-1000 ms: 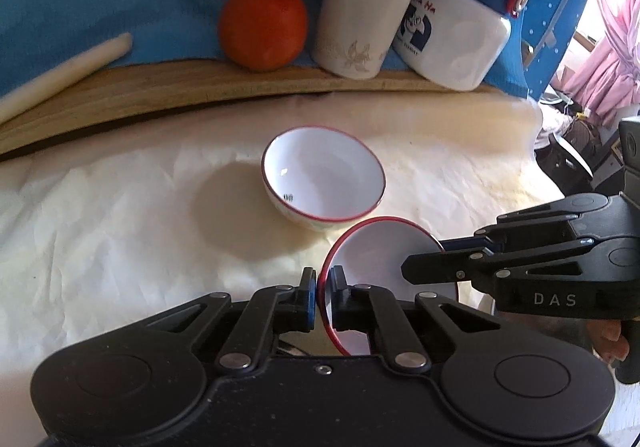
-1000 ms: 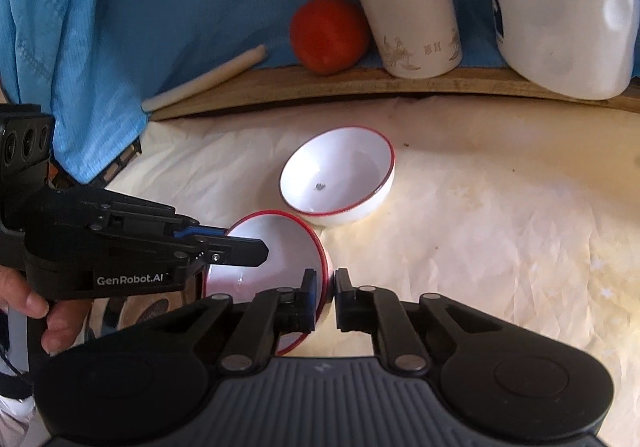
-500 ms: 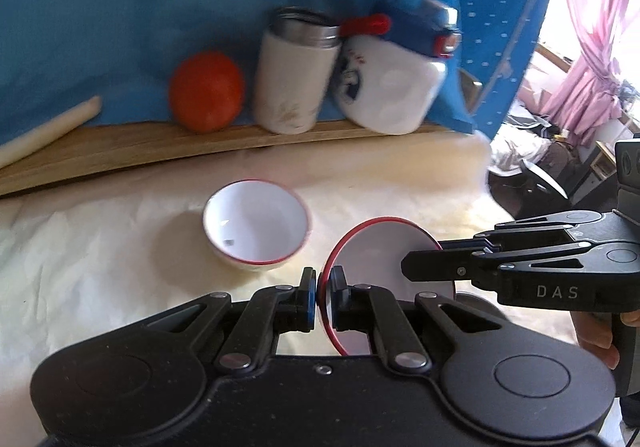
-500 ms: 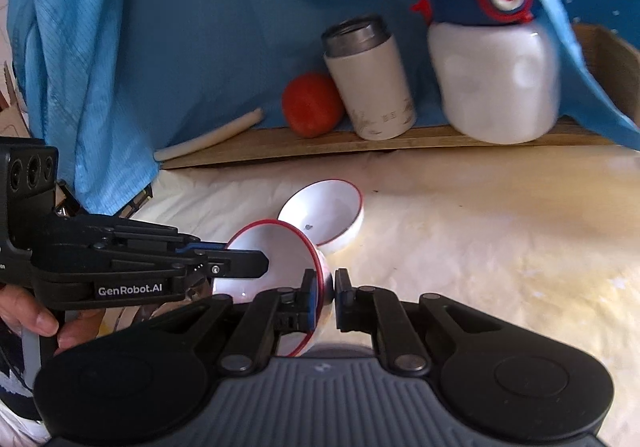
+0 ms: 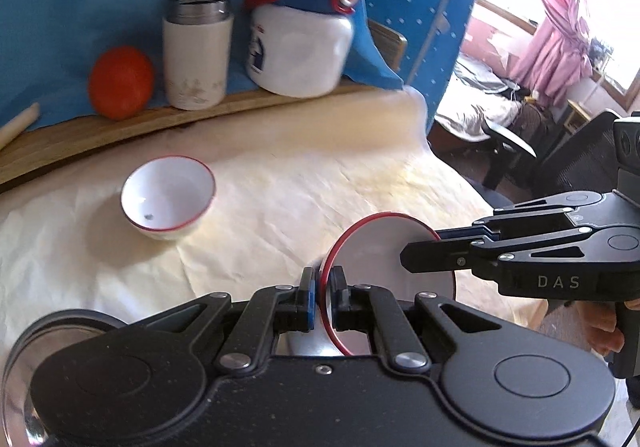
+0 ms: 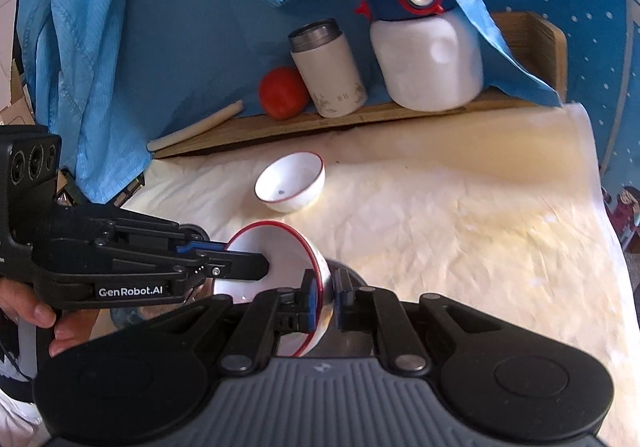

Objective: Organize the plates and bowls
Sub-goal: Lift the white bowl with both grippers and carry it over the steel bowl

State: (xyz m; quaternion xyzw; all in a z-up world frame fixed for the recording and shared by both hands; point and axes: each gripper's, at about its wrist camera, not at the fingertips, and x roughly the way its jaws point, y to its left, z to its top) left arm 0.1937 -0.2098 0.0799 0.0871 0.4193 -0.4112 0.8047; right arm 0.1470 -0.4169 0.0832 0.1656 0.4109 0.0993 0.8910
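Red-rimmed bowl (image 5: pixel 384 255) is pinched at opposite rims by left hand-held gripper (image 5: pixel 320 299) and right hand-held gripper (image 6: pixel 323 303), sharing its weight, a second bowl (image 6: pixel 290 183) ahead.

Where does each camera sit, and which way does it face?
Left wrist: on the left gripper, facing forward and down across the table; shows the right gripper and fingers of a hand.
Right wrist: on the right gripper, facing likewise; shows the left gripper and a hand.
Shared: held bowl, standing bowl, orange, flask, jug.

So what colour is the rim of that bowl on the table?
Red, on a white bowl; clearest in the right wrist view.
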